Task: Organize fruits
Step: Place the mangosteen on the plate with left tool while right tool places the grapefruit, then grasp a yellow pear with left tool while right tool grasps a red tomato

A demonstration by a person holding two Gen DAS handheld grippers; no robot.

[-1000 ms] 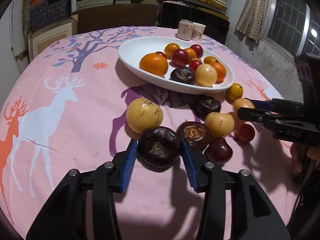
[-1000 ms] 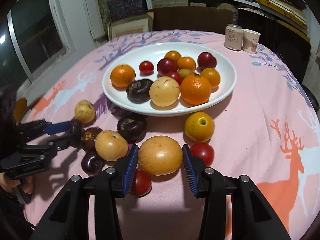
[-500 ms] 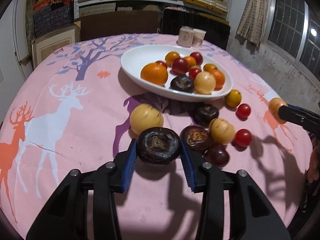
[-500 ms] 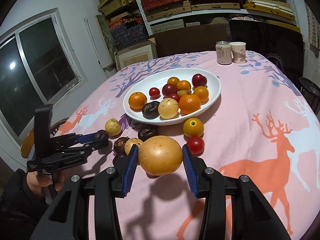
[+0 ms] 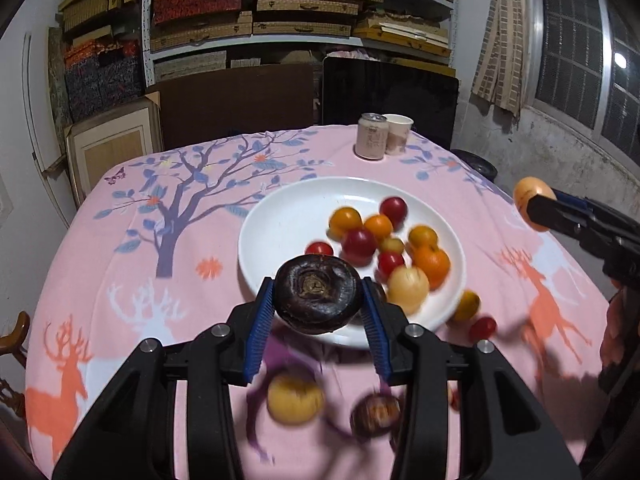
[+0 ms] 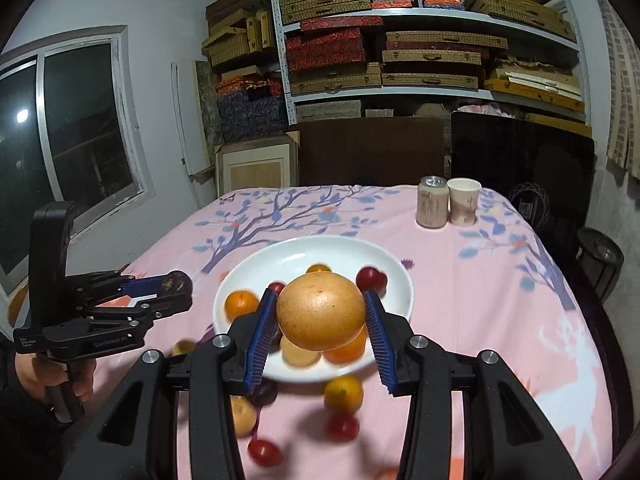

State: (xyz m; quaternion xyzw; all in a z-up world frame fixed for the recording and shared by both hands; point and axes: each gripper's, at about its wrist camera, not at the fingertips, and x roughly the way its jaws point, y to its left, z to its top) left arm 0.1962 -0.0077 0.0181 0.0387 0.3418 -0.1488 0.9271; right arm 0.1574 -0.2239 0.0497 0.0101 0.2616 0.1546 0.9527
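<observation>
carrying a dark fruit (image 5: 318, 294) in the left claw (image 5: 318, 300) and an orange fruit (image 6: 321, 317) in the right claw (image 6: 321, 320) above the white plate (image 5: 280, 216); several fruits lying near the plate, not yet gathered.

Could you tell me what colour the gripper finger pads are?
Blue, ribbed pads; right wrist view shows them best.

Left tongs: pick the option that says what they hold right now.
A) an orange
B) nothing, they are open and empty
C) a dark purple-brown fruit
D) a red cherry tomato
C: in the left wrist view the left tongs are shut on a dark fruit, held up in front of the near rim of the white plate; the right tongs hold a yellow-orange fruit instead.
</observation>
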